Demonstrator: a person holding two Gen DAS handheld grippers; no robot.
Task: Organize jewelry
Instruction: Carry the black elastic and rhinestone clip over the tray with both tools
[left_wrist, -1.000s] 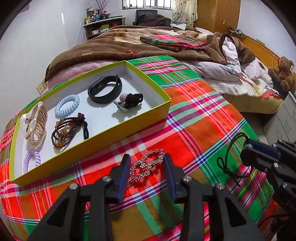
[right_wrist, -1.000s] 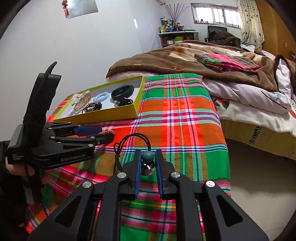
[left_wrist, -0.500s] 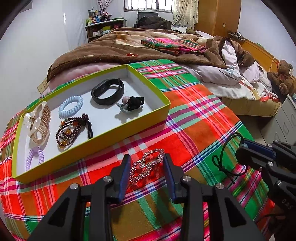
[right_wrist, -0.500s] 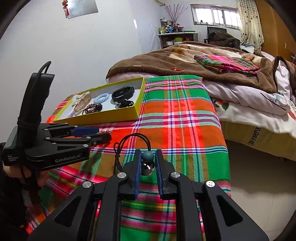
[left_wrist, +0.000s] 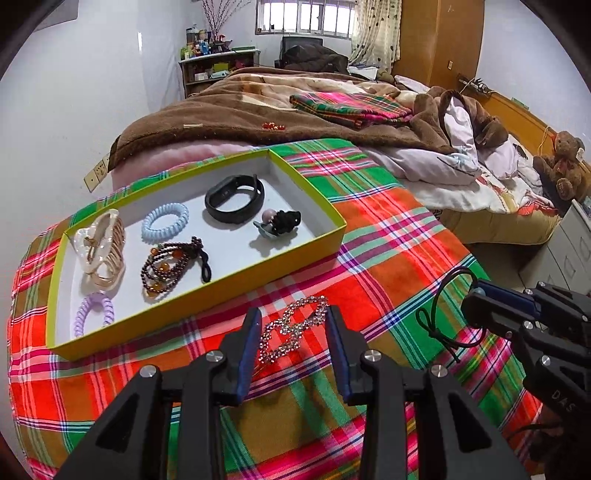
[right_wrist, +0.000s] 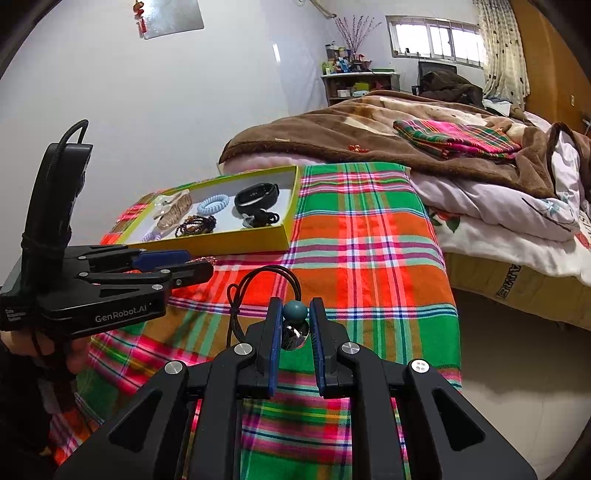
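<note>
1. The plaid cloth (left_wrist: 388, 236), woven in red, green and orange checks, covers the surface; only the right wrist view shows its far right edge dropping toward the floor.
2. The tray (left_wrist: 306, 206), a shallow rectangular box with yellow-green walls and a white floor, sits at the cloth's far left corner.
3. The left gripper (left_wrist: 291, 332) holds a rhinestone hair clip (left_wrist: 295, 328) between its blue pads, just in front of the tray's near wall. The right wrist view shows this gripper side-on (right_wrist: 192, 264), with only a sliver of the clip visible.
4. The right gripper (right_wrist: 294, 325) is clamped on a black hair tie (right_wrist: 266, 284) with a smooth teal bead, held above the cloth.
5. The left wrist view shows the tray's contents clearly: a matte black wristband (left_wrist: 235, 198), a ribbed blue coil tie (left_wrist: 165, 222), a pearly claw clip (left_wrist: 99, 245) and a dark beaded bracelet (left_wrist: 166, 267).
</note>
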